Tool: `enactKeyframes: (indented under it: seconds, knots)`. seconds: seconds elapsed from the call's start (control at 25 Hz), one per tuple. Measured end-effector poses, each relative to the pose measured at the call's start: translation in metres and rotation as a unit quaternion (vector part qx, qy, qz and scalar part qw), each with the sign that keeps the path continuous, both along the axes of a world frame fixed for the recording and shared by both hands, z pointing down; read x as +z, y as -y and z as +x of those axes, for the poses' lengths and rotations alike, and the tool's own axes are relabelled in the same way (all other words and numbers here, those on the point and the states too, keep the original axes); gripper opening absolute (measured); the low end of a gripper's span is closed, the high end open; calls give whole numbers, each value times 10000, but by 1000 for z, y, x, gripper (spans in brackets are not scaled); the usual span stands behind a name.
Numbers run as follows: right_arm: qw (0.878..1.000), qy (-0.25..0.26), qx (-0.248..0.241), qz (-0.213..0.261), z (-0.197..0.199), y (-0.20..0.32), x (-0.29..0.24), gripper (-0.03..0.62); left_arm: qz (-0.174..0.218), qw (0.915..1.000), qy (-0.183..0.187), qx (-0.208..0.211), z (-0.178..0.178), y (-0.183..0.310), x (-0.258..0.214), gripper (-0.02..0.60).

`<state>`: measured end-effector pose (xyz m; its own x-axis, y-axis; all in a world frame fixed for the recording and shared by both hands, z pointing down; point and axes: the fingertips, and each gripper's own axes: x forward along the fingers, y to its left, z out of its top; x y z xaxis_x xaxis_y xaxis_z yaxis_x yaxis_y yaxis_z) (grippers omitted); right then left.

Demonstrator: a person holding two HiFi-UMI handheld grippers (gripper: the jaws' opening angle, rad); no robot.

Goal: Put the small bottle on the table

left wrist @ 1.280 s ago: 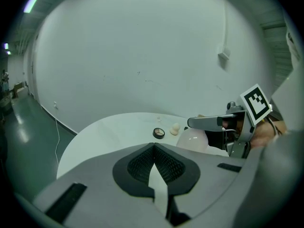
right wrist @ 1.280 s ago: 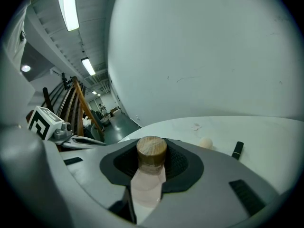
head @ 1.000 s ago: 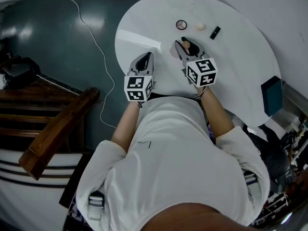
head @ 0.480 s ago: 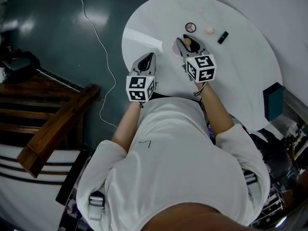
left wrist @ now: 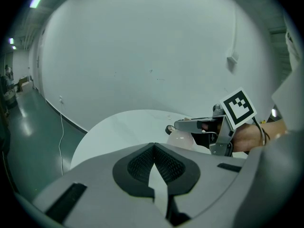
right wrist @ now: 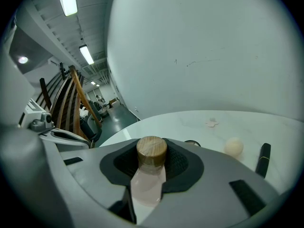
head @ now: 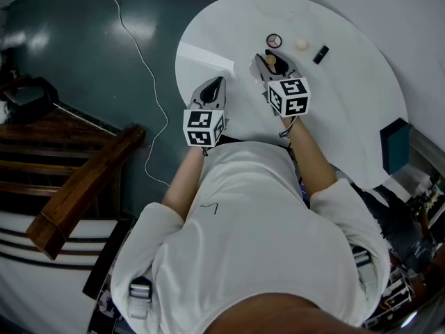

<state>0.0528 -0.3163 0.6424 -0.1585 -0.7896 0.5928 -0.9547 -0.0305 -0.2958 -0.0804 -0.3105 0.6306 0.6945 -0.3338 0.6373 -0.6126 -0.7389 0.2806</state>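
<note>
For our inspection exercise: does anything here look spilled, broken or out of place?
Nothing stands out. The bottle is capped and held in the right claw; the table shows no spill or damage.

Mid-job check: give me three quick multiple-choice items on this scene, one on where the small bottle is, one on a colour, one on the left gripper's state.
1. Over the table, where is the small bottle?
A) lying on the tabletop
B) between the right gripper's jaws
C) in the left gripper

2. The bottle's cap is:
A) blue
B) wood-brown
C) black

3. The left gripper is:
A) shut, empty
B) wide open
C) shut on the bottle

Answers:
1 B: the right gripper view shows the pads pressing on it.
2 B: tan wood grain shows.
3 A: its jaws meet with nothing between.
</note>
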Motion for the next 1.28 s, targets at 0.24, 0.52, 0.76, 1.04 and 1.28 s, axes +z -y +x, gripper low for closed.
enactKeyframes:
  seconds: [0.24,0.52,0.76,1.04,1.28]
  knots:
    - [10000,-87,2,-34,3,-1,4,114,20,10000,12,15,1,0,1,12]
    - [9998,-176,-10,-117,4,-6,9,115,8,10000,8,21,3,-2,1,12]
    - [9996,-255,-54,-120,1,-9,9,118,-8,10000,8,54,3,-2,1,12]
    - [9984,-484,-298,-77,-7,-12,8,127,-6,9999,5,114,8,-6,0,12]
    - [9943,-840,-644,-116,-19,-19,11,138,20,9999,11,162,12,-9,0,12]
